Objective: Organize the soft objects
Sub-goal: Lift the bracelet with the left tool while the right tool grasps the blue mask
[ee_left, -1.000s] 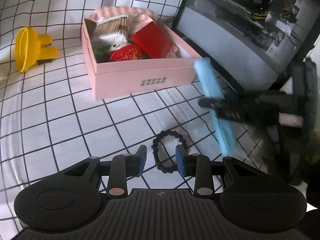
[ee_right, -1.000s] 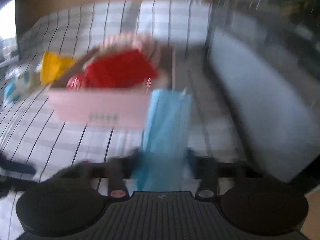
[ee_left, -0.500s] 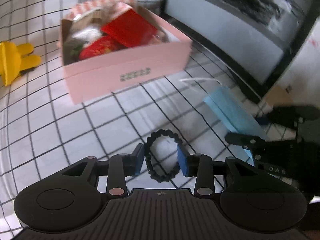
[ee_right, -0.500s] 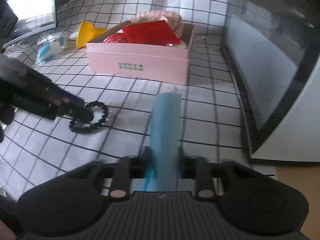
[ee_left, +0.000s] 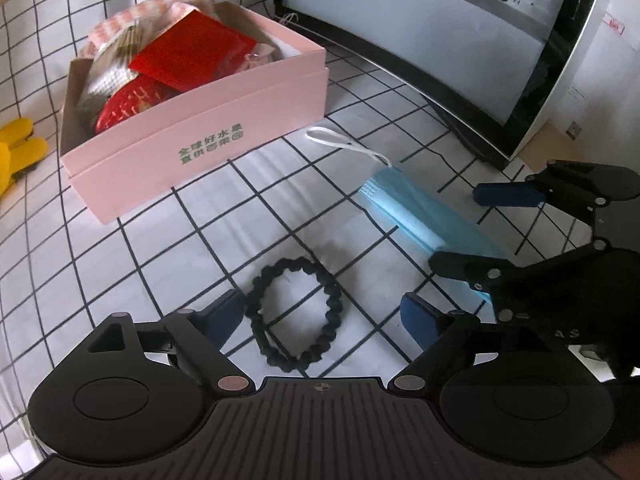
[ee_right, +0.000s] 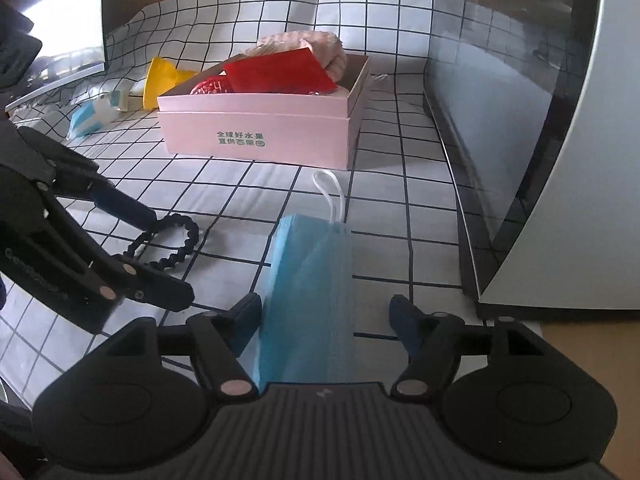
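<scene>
Bench [ee_left: 168, 240]: white cloth with a black grid, a dark-framed screen [ee_left: 440, 40] standing along its far edge.

Pink box [ee_left: 208, 140]: open, already stocked with a red packet [ee_left: 192, 56], a red pouch, a knitted piece and a pink cloth. You may count these as sorted.

Left outside the box, for you to deal with yet:
- Black hair tie [ee_left: 296, 312], flat on the bench.
- Blue face mask [ee_right: 308, 304], folded, white ear loop trailing toward the box.
- Yellow item [ee_right: 160, 80] behind the box, and a blue-and-white bundle [ee_right: 94, 114] near it; too small for you to identify surely.

Left gripper [ee_left: 322, 318]: jaws opening, well apart. The hair tie lies loose between them, nearer the left-hand one, and neither presses on it.

Right gripper [ee_right: 326, 324]: jaws opening. The mask lies between them close against the left-hand one, with a clear gap to the other, so you hold nothing.

Judgement: partly done, with both near items set down short of the box.
</scene>
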Available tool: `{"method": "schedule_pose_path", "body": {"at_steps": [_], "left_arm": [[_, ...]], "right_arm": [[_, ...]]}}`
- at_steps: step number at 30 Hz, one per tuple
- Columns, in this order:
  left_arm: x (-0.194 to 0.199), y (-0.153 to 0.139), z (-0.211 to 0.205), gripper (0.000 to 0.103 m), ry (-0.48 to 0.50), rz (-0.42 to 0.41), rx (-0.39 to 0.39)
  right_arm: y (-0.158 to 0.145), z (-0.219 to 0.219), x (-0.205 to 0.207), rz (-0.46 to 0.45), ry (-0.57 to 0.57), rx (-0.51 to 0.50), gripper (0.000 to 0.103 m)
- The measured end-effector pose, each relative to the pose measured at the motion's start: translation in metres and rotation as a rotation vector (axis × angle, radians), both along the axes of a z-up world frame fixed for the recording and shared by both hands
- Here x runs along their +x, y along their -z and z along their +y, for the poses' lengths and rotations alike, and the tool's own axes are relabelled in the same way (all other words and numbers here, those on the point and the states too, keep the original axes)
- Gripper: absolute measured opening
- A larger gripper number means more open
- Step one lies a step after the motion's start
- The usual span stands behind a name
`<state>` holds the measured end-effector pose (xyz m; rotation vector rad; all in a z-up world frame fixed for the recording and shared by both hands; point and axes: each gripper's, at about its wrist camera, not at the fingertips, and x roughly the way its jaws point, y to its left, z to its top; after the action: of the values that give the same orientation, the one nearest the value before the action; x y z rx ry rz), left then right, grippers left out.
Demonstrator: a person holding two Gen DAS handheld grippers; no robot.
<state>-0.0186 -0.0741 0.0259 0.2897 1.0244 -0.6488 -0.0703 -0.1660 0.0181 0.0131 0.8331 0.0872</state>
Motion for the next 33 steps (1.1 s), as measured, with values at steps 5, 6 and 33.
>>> {"method": "schedule_pose_path", "body": {"at_steps": [5, 6, 33], "left_arm": [[-0.001, 0.002, 0.003, 0.061, -0.017, -0.083, 0.019], [-0.003, 0.002, 0.006, 0.036, -0.017, -0.12, 0.024], [0.025, -0.143, 0.058, 0.018, 0.093, -0.366, -0.294]], "right_arm": [[0.0, -0.001, -0.002, 0.006, 0.008, 0.0, 0.071], [0.0, -0.002, -0.001, 0.008, 0.009, 0.0, 0.071], [-0.19, 0.017, -0.012, -0.349, -0.015, -0.079, 0.003]]}}
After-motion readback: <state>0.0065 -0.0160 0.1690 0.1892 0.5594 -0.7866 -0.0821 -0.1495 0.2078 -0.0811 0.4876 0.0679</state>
